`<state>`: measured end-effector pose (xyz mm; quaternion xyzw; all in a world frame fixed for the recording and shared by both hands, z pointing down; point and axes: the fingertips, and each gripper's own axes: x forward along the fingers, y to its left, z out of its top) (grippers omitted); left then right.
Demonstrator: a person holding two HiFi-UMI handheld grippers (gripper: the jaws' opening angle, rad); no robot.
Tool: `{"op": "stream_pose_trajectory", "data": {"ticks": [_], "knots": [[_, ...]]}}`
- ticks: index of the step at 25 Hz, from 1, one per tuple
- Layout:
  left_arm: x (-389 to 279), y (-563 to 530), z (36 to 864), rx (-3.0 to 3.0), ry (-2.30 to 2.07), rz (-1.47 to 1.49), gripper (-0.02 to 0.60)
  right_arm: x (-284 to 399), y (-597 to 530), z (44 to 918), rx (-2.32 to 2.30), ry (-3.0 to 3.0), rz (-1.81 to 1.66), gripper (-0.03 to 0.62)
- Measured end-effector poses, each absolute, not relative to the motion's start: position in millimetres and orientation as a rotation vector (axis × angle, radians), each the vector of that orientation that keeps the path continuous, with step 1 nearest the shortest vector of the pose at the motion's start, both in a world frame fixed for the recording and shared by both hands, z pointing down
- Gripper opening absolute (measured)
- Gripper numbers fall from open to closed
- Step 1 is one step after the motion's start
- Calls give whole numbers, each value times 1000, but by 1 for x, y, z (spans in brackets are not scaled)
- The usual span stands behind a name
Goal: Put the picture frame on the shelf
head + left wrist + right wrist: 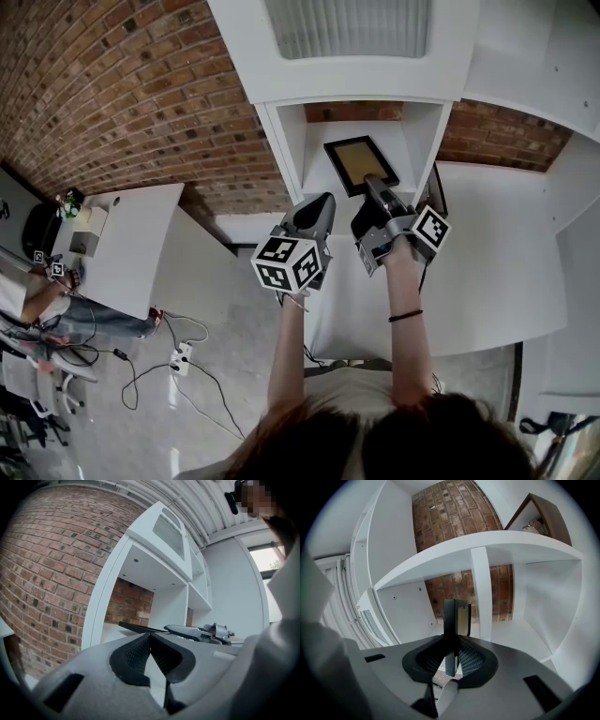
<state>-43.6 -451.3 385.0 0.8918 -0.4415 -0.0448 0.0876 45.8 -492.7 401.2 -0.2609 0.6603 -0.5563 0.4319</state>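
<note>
Right tool (450, 657) clamped on the thin black edge of the picture frame (359, 161), ribbed dark pads on either side. Frame is rectangular, black border, matte tan panel, held roughly flat inside the open compartment of the smooth white shelf (281, 141); can't tell if it touches the board. Left tool (150, 637) pinched together, empty, level, just beside the right one. Both forearms stretched forward. Rough red brick wall (122, 84) behind.
</note>
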Motion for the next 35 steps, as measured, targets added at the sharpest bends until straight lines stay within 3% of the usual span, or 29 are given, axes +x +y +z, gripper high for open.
{"op": "stream_pose_trajectory", "data": {"ticks": [35], "knots": [[-47,-456,390,2662,-1305,-109,11,47,-495,422,-741,1612,-1440,72]]}}
